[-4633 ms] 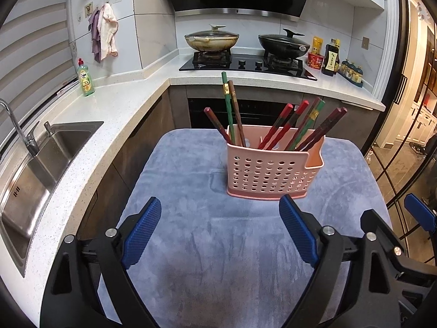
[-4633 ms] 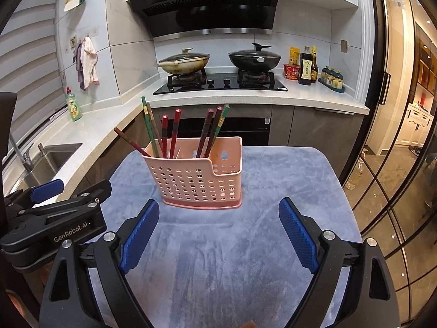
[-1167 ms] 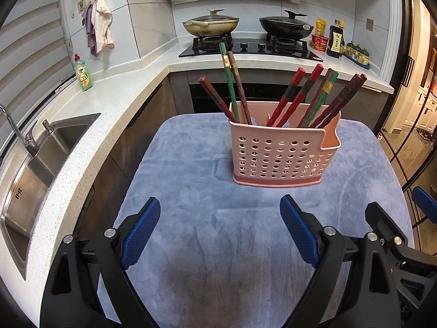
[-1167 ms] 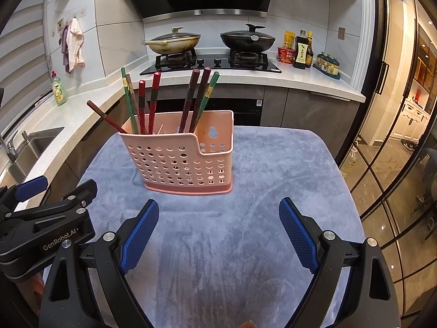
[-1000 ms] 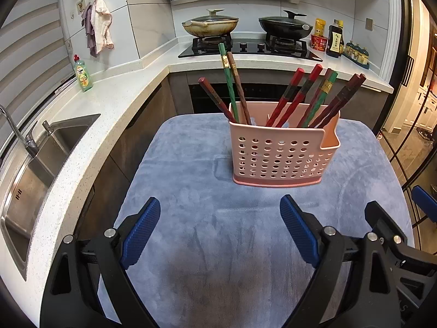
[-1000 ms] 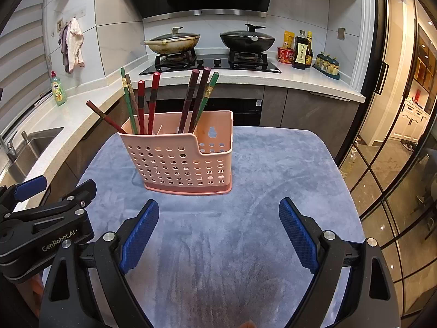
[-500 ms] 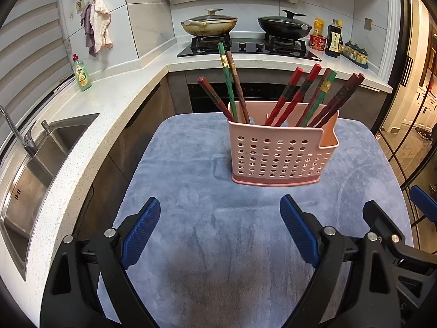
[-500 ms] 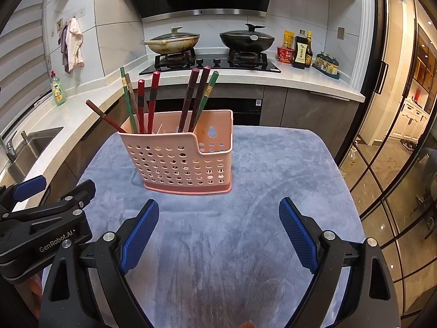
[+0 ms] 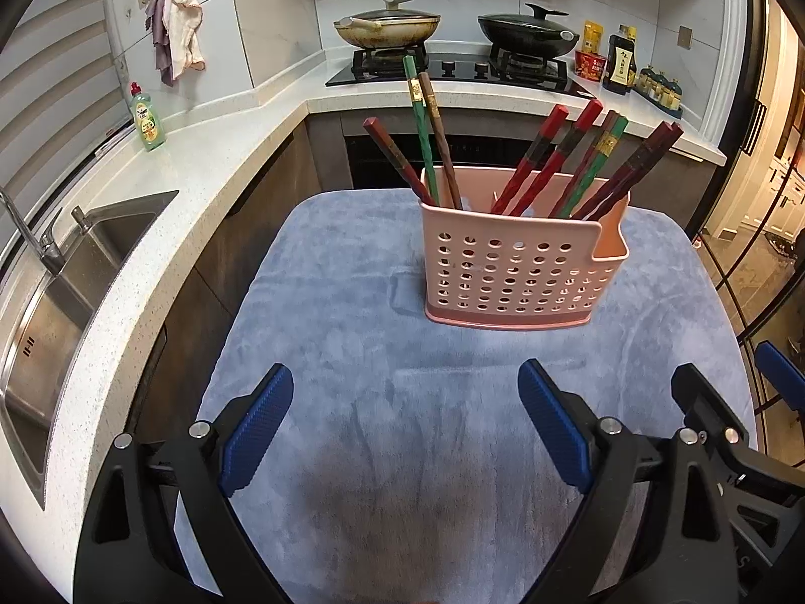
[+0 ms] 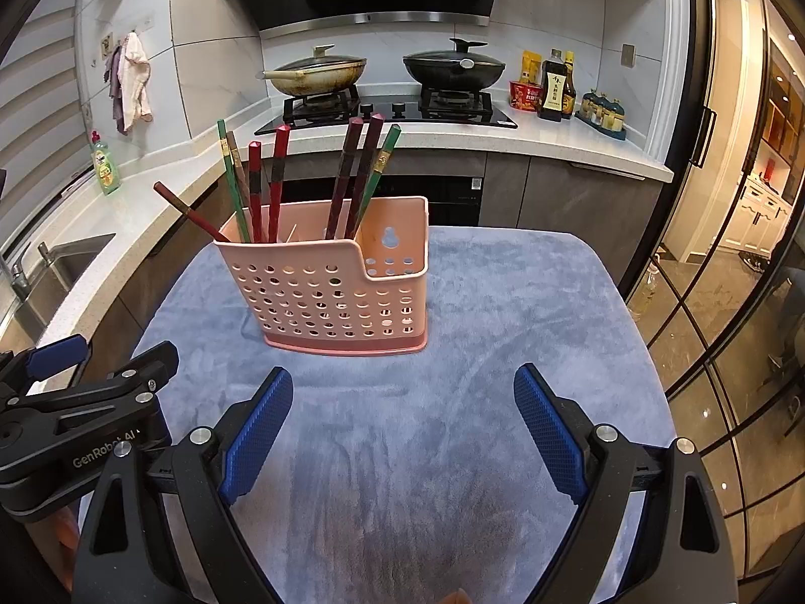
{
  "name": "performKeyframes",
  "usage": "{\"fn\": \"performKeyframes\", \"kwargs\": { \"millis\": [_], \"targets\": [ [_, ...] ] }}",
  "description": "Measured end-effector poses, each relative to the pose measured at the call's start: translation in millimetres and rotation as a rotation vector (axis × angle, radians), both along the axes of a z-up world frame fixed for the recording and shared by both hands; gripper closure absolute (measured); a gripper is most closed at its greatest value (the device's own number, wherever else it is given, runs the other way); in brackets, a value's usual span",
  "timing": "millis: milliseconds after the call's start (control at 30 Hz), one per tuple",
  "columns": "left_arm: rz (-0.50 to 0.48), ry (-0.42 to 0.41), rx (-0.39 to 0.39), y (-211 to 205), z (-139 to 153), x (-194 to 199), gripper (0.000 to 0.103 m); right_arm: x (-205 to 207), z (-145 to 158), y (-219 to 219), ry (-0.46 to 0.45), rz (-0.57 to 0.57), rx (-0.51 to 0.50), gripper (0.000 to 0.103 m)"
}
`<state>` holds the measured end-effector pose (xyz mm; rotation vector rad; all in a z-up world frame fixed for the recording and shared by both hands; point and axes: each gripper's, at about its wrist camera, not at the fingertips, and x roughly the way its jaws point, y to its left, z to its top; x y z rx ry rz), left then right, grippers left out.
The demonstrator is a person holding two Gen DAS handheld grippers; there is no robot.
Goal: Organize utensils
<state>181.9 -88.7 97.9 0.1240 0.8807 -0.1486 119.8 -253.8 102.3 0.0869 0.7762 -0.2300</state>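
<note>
Chopsticks (image 9: pixel 533 161) stand in the pink basket (image 9: pixel 518 272) toward the far edge of the blue cloth (image 9: pixel 402 453), while left gripper (image 9: pixel 405 428) and right gripper (image 10: pixel 402 428) hover spread wide, holding nothing.

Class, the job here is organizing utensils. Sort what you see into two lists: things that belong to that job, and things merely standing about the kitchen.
Belongs to the job:
- chopsticks
- pink basket
- left gripper, open
- right gripper, open

Just standing about:
- soap bottle
- two lidded pans
- sauce bottles
- hanging cloths
- sink
</note>
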Motion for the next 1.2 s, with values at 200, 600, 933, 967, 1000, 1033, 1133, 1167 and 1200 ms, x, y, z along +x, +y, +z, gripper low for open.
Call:
{"fn": "performKeyframes", "kwargs": {
  "millis": [200,600,933,967,1000,1033,1133,1167,1200],
  "targets": [
    [-0.002,-0.008,0.005,-0.5,0.6,1.2,0.014,-0.2,-0.2,-0.4,0.0,0.0,0.0,0.017],
    [-0.001,0.001,0.004,-2.8,-0.2,3.3,0.013,-0.4,0.4,-1.6,0.0,-0.002,0.0,0.017],
    [0.009,0.026,-0.011,0.2,-4.7,5.4,0.012,-0.7,-0.3,-4.5,0.0,-0.005,0.001,0.017],
    [0.009,0.026,-0.011,0.3,-5.0,5.5,0.012,-0.6,-0.3,-4.6,0.0,-0.005,0.001,0.017],
    [0.007,0.024,-0.009,0.3,-4.9,5.4,0.012,-0.5,-0.3,-4.7,0.0,-0.005,0.001,0.017],
    [0.005,0.021,-0.009,0.5,-4.7,5.4,0.012,-0.7,-0.4,-4.4,0.0,-0.005,0.001,0.017],
    [0.001,0.016,-0.01,0.3,-4.4,5.6,0.012,-0.6,-0.4,-4.3,0.0,-0.005,0.001,0.017],
    [-0.001,0.015,-0.01,0.2,-4.3,5.9,0.012,-0.4,-0.4,-4.7,0.001,-0.004,0.001,0.017],
    [-0.003,0.014,-0.011,0.1,-4.2,6.1,0.012,-0.6,-0.7,-5.1,0.001,-0.004,0.001,0.017]
  ]
}}
